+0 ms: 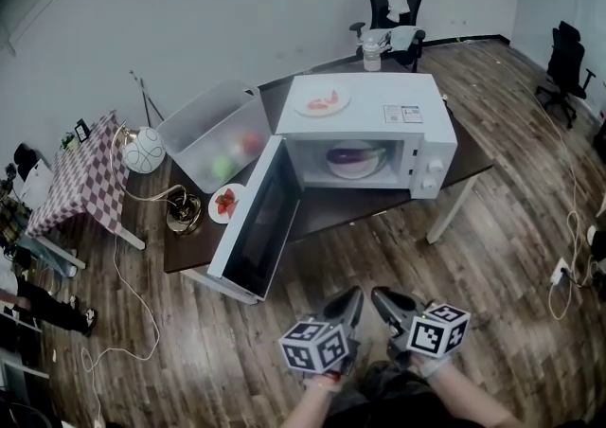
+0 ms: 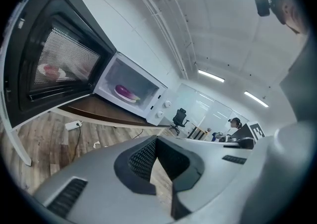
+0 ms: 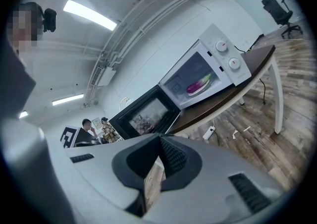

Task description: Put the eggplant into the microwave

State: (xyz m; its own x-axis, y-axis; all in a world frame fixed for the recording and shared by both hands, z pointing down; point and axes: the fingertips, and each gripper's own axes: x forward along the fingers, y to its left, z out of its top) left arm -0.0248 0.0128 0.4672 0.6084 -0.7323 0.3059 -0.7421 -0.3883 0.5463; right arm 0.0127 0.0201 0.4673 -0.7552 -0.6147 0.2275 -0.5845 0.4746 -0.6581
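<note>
The purple eggplant [image 1: 352,155] lies on a white plate inside the white microwave [image 1: 365,99], whose door [image 1: 254,222] hangs wide open to the left. It also shows in the left gripper view as the eggplant [image 2: 124,90], and in the right gripper view as the eggplant [image 3: 197,86]. My left gripper [image 1: 351,300] and right gripper [image 1: 380,299] are held low near my body, well back from the table. Both are shut with nothing between their jaws, as the left gripper [image 2: 156,141] and right gripper [image 3: 159,141] show.
A plate of red food [image 1: 322,101] rests on the microwave top. On the dark table [image 1: 189,246] stand a clear bin [image 1: 213,137] with produce, a small plate [image 1: 225,203] and a lamp [image 1: 144,151]. Office chairs [image 1: 396,9] stand behind. Cables lie on the wooden floor.
</note>
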